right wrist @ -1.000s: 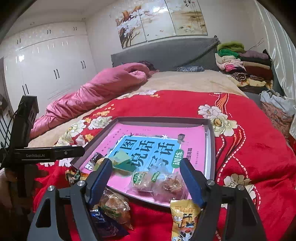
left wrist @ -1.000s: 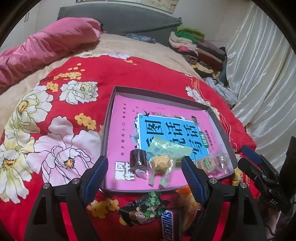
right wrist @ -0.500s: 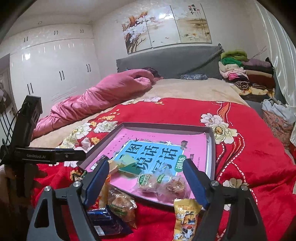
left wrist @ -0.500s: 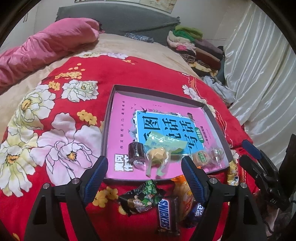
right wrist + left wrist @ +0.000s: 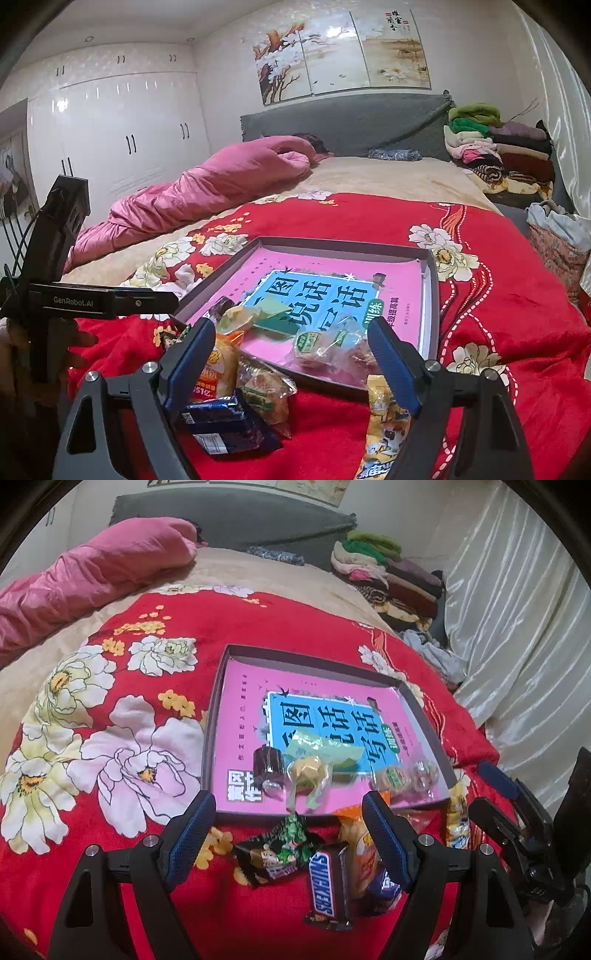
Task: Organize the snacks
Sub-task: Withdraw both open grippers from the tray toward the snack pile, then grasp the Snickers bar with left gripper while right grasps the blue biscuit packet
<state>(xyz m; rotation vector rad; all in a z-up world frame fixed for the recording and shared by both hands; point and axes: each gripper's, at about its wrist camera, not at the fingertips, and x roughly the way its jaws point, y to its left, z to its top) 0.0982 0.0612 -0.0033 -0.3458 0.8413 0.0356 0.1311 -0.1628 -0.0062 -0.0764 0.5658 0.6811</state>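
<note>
A shallow grey box (image 5: 221,686) lined with a pink and blue book lies on the red flowered blanket; it also shows in the right wrist view (image 5: 430,295). Inside lie a dark wrapped sweet (image 5: 267,766), a yellow wrapped candy (image 5: 308,771), a green packet (image 5: 321,747) and clear-wrapped pastries (image 5: 404,777). In front of the box lie a Snickers bar (image 5: 325,882), a dark chocolate packet (image 5: 275,853), an orange snack bag (image 5: 218,365), a blue packet (image 5: 225,424) and a yellow packet (image 5: 384,421). My left gripper (image 5: 288,830) is open and empty above the loose snacks. My right gripper (image 5: 291,354) is open and empty.
A pink duvet (image 5: 207,192) lies along the left of the bed. Folded clothes (image 5: 491,147) are stacked at the far right by the grey headboard (image 5: 343,118). White curtains (image 5: 517,627) hang on the right. White wardrobes (image 5: 122,129) stand at the left.
Both grippers have drawn back from the box and risen a little, so more loose snacks in front of the box have come into view. Both stay open.
</note>
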